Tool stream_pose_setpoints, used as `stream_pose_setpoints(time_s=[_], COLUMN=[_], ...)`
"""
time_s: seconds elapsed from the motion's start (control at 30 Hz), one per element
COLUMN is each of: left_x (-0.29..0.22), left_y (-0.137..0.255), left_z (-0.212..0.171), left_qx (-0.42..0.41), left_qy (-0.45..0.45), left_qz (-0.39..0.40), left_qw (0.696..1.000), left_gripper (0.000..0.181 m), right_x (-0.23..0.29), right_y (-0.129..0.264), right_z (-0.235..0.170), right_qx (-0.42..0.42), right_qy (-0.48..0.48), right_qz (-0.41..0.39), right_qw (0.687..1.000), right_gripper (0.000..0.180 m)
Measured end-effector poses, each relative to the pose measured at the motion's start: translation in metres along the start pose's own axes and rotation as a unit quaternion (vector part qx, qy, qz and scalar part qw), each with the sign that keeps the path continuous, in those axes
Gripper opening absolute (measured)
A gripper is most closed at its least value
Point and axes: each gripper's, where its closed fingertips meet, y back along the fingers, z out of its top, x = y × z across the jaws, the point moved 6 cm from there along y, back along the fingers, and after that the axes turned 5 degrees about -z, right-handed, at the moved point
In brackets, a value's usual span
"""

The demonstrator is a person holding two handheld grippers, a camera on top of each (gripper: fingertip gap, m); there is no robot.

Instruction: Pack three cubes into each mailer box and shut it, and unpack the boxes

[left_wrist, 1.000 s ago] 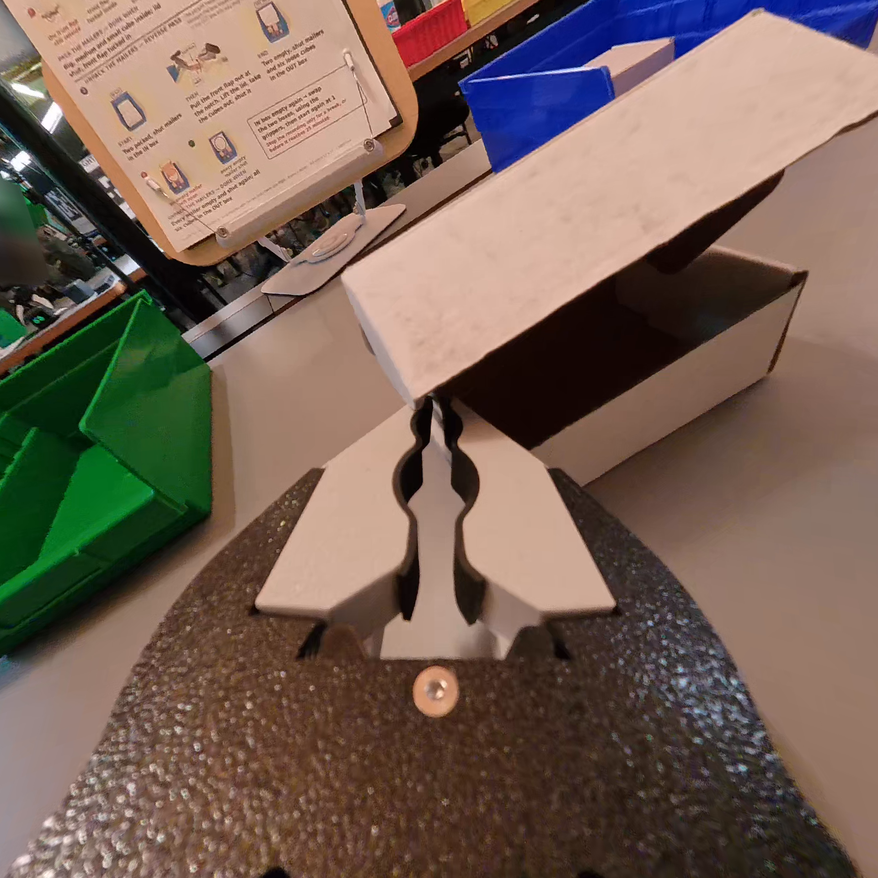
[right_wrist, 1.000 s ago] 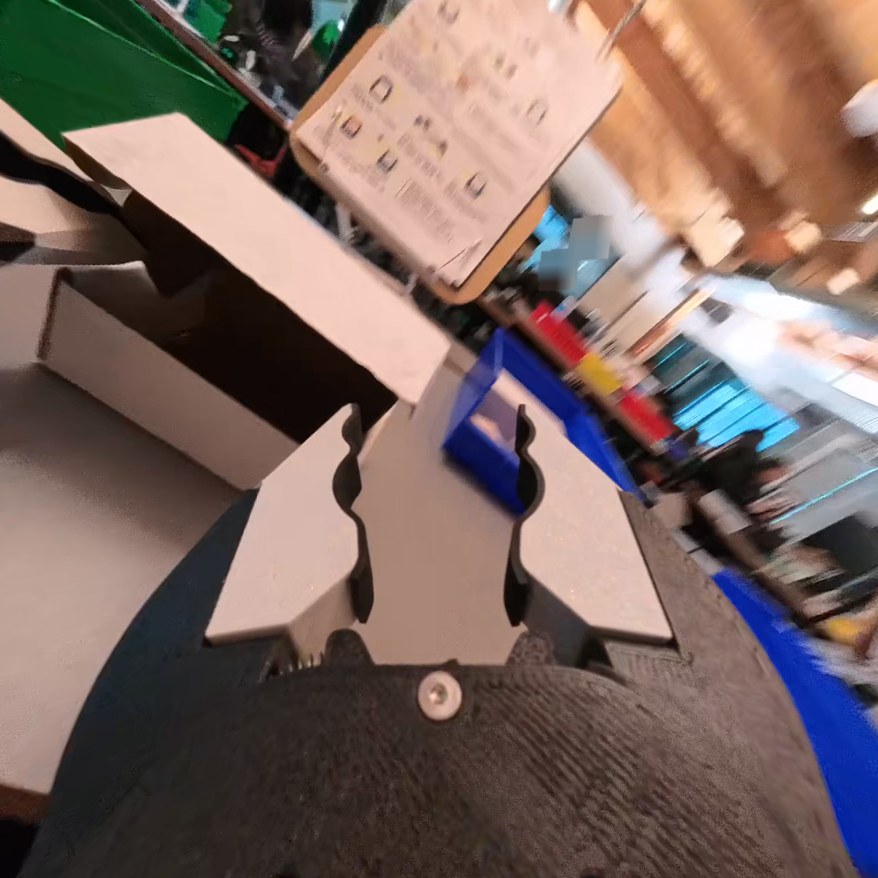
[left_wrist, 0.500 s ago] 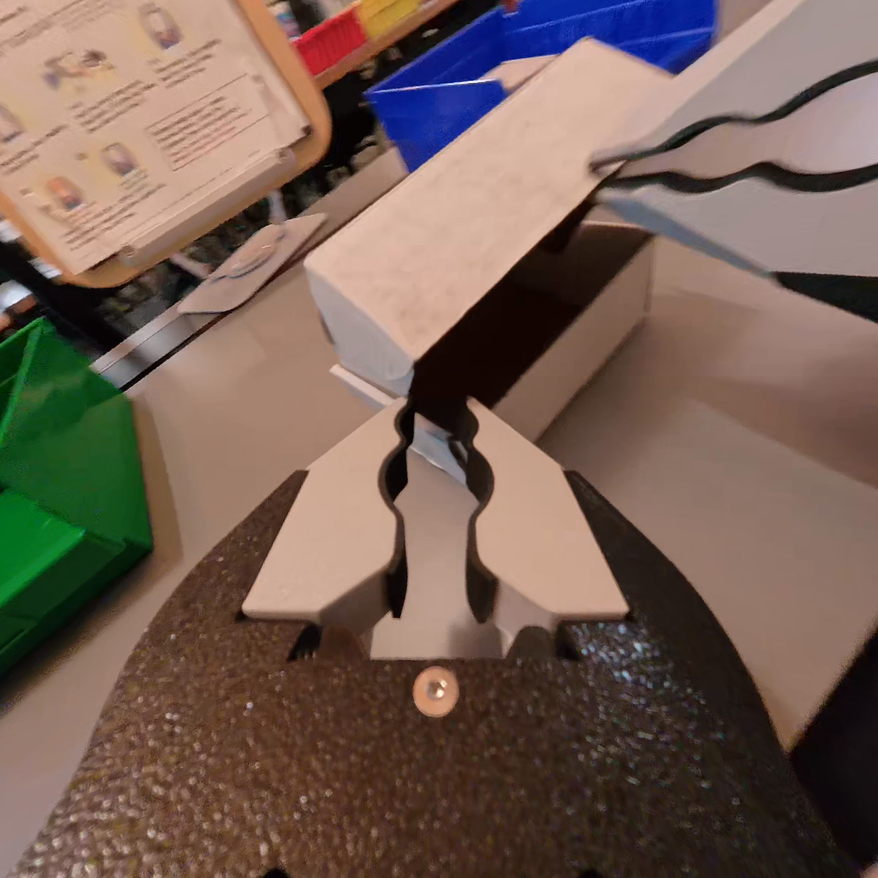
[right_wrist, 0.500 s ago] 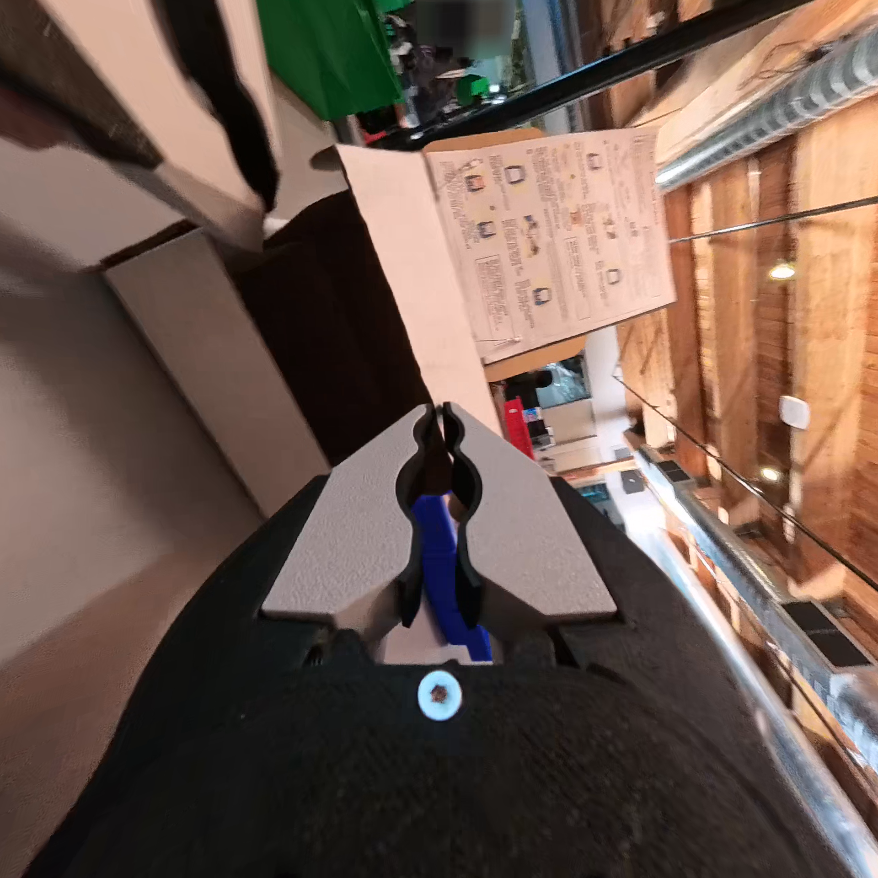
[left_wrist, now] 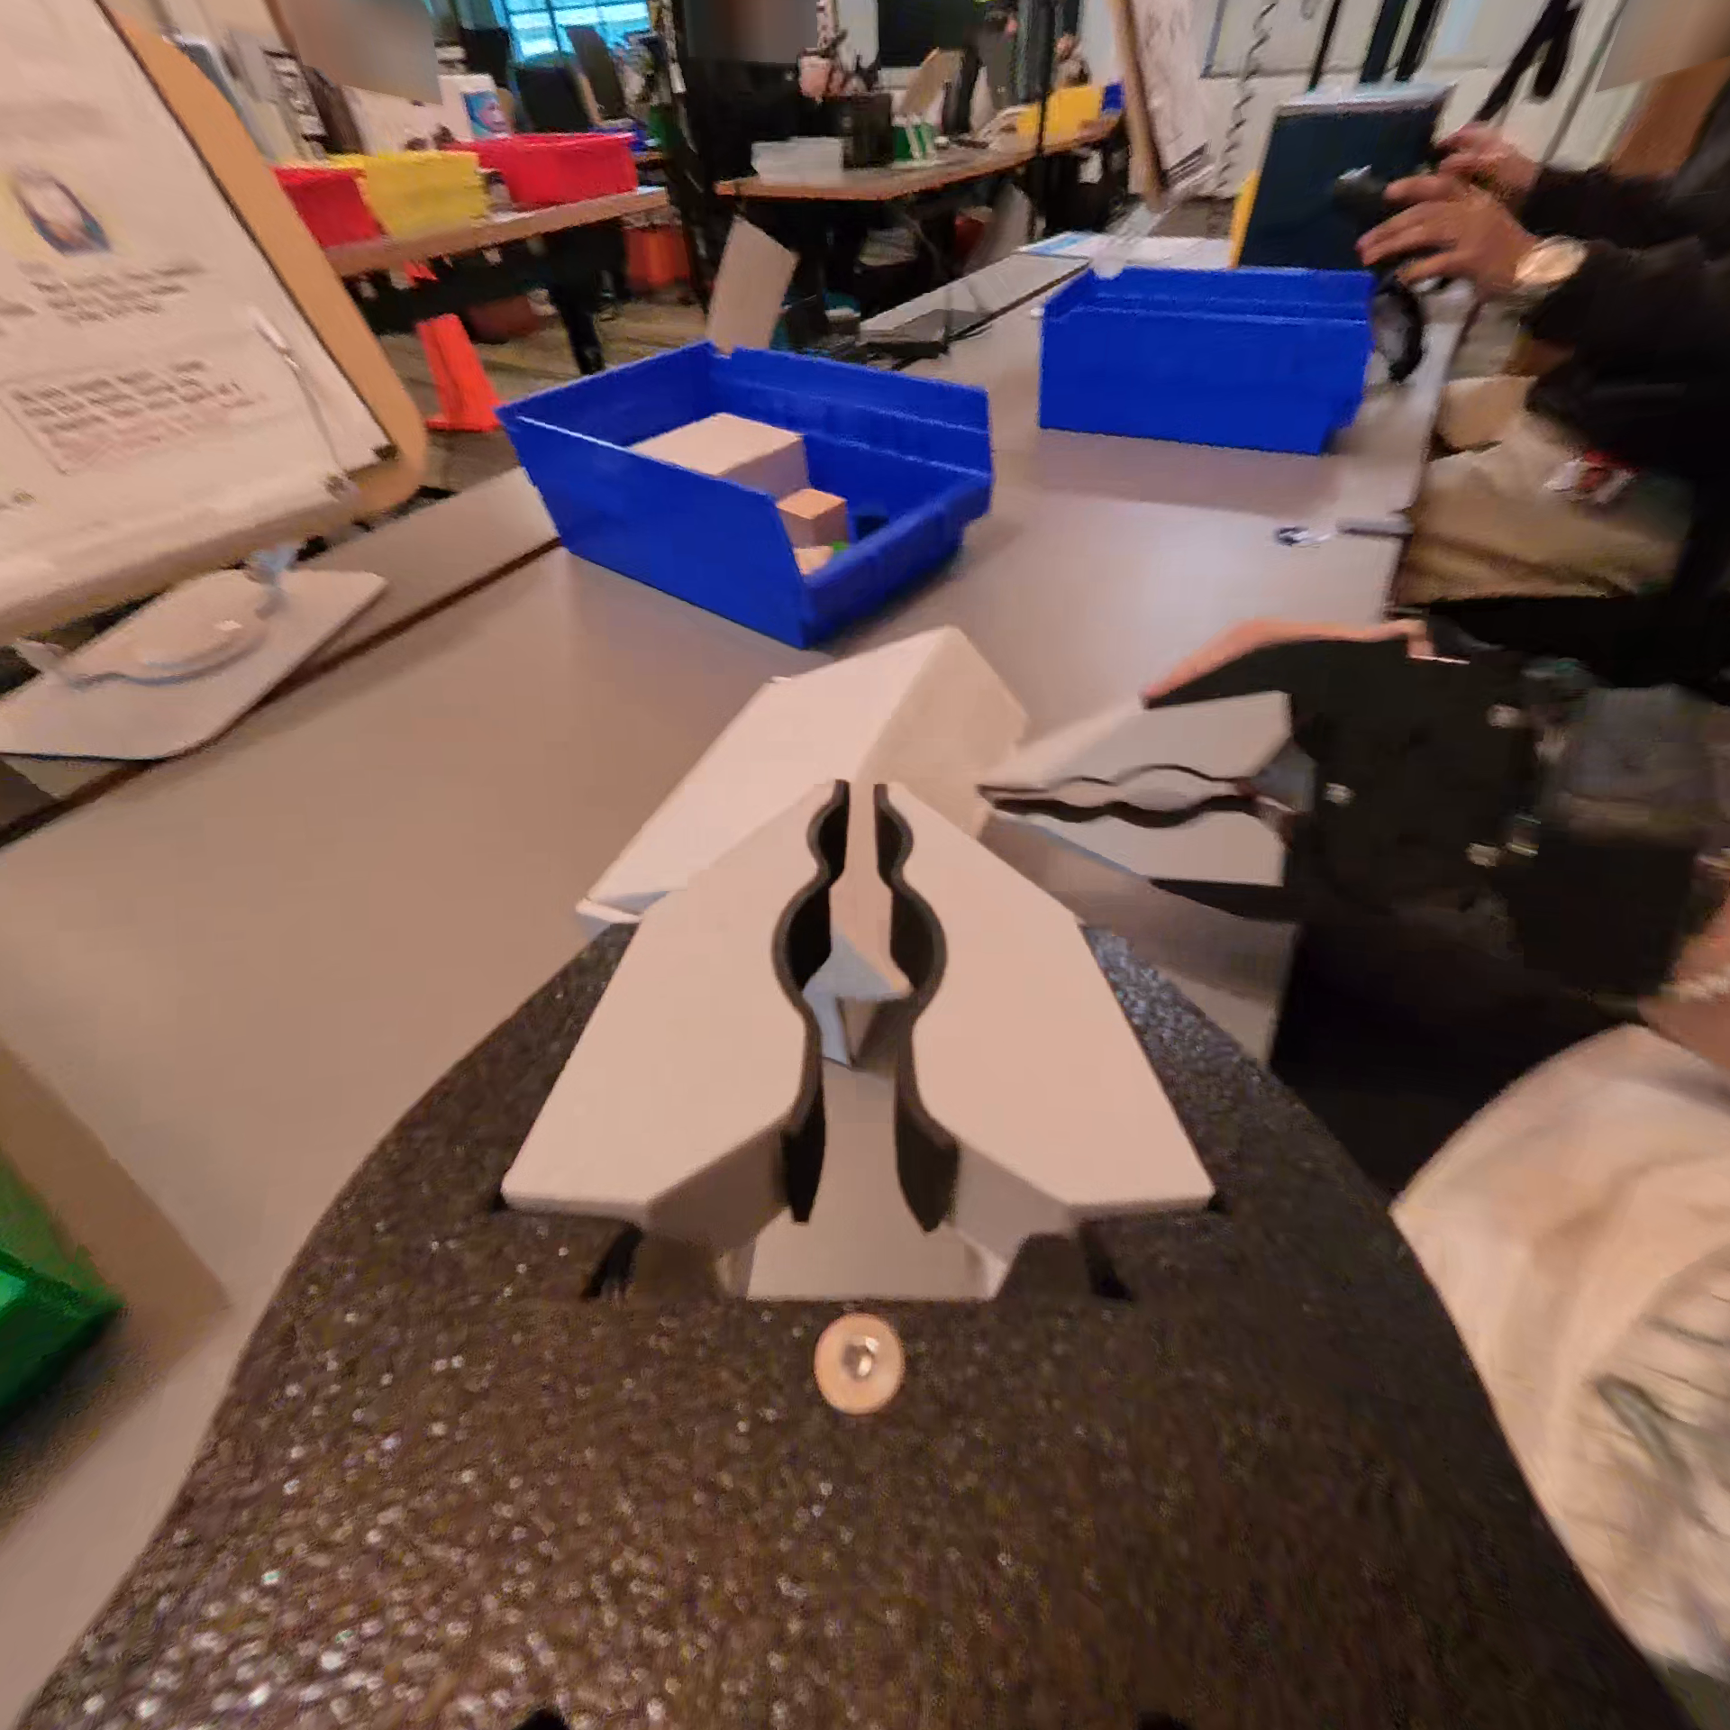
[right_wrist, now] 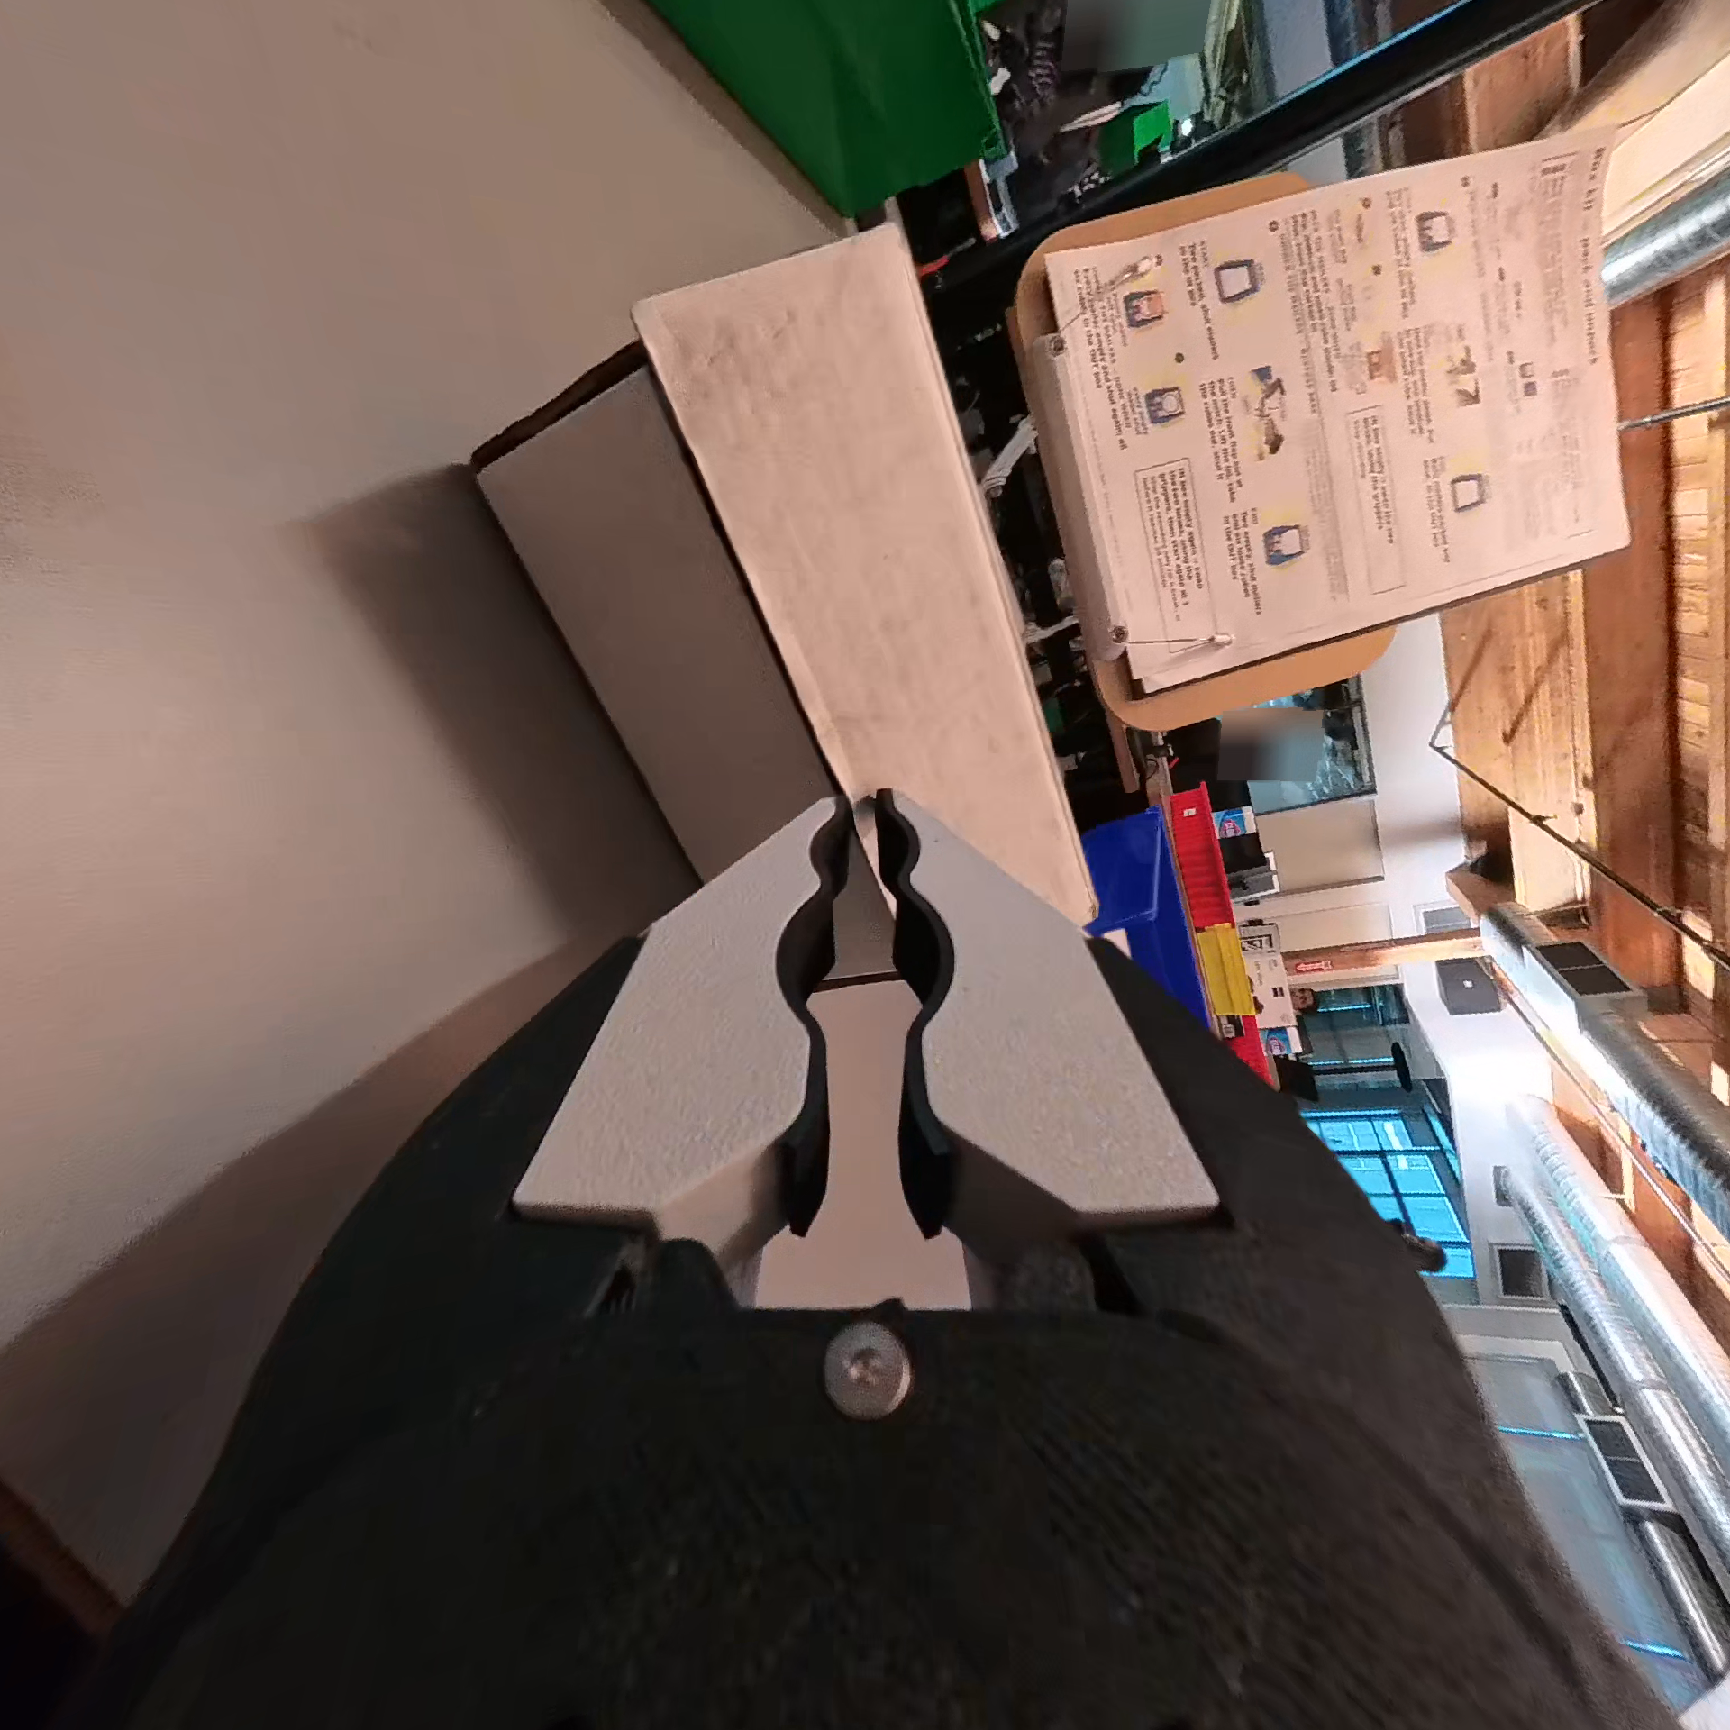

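The white cardboard mailer box lies on the pale grey desk between the two tools, its long flat lid partly raised so that a dark gap shows along the top of the side wall. The left tool is nearly clenched and appears to pinch a thin edge of the lid at the box's near end, though the contact itself is hidden behind its tips. The right tool, rolled on its side, is likewise narrowed on the lid's far corner, and in the left wrist view it reaches in from the right with its jaws all but together. No cubes can be seen inside the box from either view; a few small blocks lie in the blue plastic bin farther back, beside a white box resting there. The step in hand looks like swinging the lid about its hinge, whether up or down I cannot tell. To do it well, both tools should travel together along the same arc so the thin card does not twist or crease, with light pinches kept close to the free edge. The base may lift or slide, so keep the motion slow and aimed about the hinge line.
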Motion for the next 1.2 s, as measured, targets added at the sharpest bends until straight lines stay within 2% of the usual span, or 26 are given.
stream_pose_setpoints(time_s=[0.1,0.23,0.4,0.43,0.5,0.53,0.6,0.73,0.77,0.83,0.93,1.03,1.2], left_x=[0.026,0.052,0.068,0.069,0.071,0.073,0.077,0.085,0.087,0.092,0.096,0.097,0.096], left_y=[-0.032,-0.071,-0.092,-0.092,-0.093,-0.092,-0.093,-0.097,-0.098,-0.1,-0.101,-0.103,-0.104], left_z=[0.0,-0.009,-0.027,-0.028,-0.028,-0.028,-0.026,-0.021,-0.021,-0.023,-0.03,-0.045,-0.057], left_qx=[0.039,0.081,0.132,0.13,0.134,0.138,0.142,0.158,0.165,0.168,0.158,0.176,0.156], left_qy=[-0.032,-0.022,-0.016,-0.015,-0.017,-0.023,-0.029,-0.012,-0.007,0.006,0.042,0.056,0.07], left_qz=[0.034,0.033,0.031,0.03,0.03,0.032,0.032,0.01,0.003,-0.008,-0.028,-0.035,-0.042], left_qw=[0.998,0.996,0.991,0.991,0.99,0.99,0.989,0.987,0.986,0.986,0.986,0.982,0.984], left_gripper=[0.0,0.0,0.0,0.0,0.0,0.0,0.0,0.0,0.0,0.0,0.0,0.0,0.0], right_x=[0.003,0.008,0.003,0.004,0.007,0.008,0.008,0.011,0.01,0.006,0.0,-0.004,-0.002], right_y=[-0.001,0.002,0.007,0.006,0.003,0.001,-0.004,-0.014,-0.014,-0.014,-0.01,-0.004,0.0], right_z=[0.001,0.008,0.01,0.008,0.005,0.003,0.001,-0.009,-0.011,-0.013,-0.009,-0.005,-0.007], right_qx=[0.003,-0.012,-0.022,-0.025,-0.024,-0.018,-0.012,0.013,0.017,0.015,0.009,0.0,0.004], right_qy=[0.005,0.01,0.033,0.056,0.108,0.13,0.146,0.173,0.18,0.177,0.168,0.123,0.054], right_qz=[0.01,0.016,-0.024,-0.037,-0.072,-0.084,-0.103,-0.091,-0.094,-0.106,-0.112,-0.085,0.012], right_qw=[1.0,1.0,0.999,0.997,0.991,0.988,0.984,0.981,0.979,0.978,0.979,0.989,0.998], right_gripper=[0.004,0.003,0.001,0.004,0.037,0.048,0.05,0.052,0.049,0.024,0.008,0.004,0.001])
